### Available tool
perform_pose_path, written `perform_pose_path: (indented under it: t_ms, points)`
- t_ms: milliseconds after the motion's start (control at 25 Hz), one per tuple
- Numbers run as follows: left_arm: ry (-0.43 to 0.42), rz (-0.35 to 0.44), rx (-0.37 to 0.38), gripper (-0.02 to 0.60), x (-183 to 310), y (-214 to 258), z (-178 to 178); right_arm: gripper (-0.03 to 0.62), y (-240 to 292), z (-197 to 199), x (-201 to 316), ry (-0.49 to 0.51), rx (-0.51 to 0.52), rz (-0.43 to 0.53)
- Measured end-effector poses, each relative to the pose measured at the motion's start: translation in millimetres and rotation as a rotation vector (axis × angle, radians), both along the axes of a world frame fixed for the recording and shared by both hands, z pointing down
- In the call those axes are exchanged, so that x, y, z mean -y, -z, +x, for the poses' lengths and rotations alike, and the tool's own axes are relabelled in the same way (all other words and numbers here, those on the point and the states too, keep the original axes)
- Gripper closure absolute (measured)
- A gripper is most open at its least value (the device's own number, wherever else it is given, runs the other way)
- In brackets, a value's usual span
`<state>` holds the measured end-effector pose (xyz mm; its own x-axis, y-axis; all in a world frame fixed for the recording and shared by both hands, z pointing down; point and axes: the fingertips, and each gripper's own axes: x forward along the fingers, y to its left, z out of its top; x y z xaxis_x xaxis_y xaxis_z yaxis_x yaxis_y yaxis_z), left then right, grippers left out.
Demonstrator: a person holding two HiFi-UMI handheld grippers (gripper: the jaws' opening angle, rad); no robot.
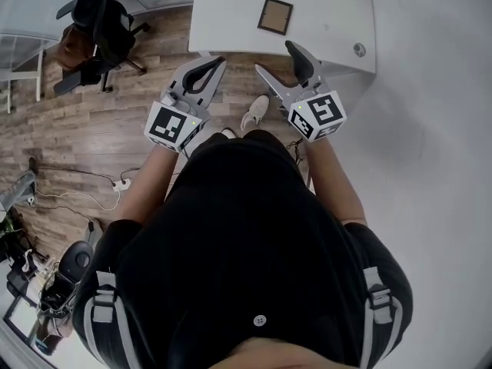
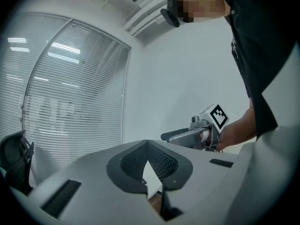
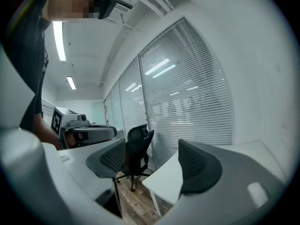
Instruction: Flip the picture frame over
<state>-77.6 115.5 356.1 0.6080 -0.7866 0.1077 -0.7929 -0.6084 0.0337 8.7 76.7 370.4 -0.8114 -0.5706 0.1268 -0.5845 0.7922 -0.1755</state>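
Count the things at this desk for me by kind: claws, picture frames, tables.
Claws: 2, the left claw and the right claw
Picture frame: 1
White table: 1
Total: 4

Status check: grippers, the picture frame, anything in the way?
Left gripper shut, empty; right gripper open, empty. Picture frame flat on white table, untouched, both grippers short of it. Nothing between them and it.

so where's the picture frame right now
In the head view the picture frame lies flat on the white table, top centre, beyond the left gripper and right gripper.
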Motion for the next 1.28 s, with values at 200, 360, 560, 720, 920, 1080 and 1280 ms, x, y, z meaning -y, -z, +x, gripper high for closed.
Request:
perform_pose_path:
  t_ms: [200, 360, 560, 720, 920, 1080, 1280]
  points:
    - [0.012, 0.007, 0.009, 0.577, 43, 8, 9, 0.243, 0, 12, 41, -0.002, 0.012, -0.006]
    - [0.032, 0.005, 0.015, 0.577, 77, 11, 17, 0.243, -3, 28, 73, -0.01, 0.022, -0.016]
    - [0.039, -0.005, 0.03, 0.577, 115, 7, 32, 0.243, -13, 47, 108, -0.004, 0.022, -0.032]
    - [0.038, -0.007, 0.026, 0.577, 139, 14, 50, 0.243, -14, 61, 129, 0.003, 0.02, -0.044]
    - [0.023, -0.023, 0.049, 0.577, 164, 6, 59, 0.243, -26, 67, 154, -0.01, 0.01, -0.061]
    - [-0.015, -0.035, 0.041, 0.577, 188, 1, 58, 0.243, -32, 65, 173, -0.044, -0.002, -0.083]
    - [-0.119, -0.075, 0.016, 0.577, 219, -29, 51, 0.243, -55, 57, 198, -0.117, -0.06, -0.103]
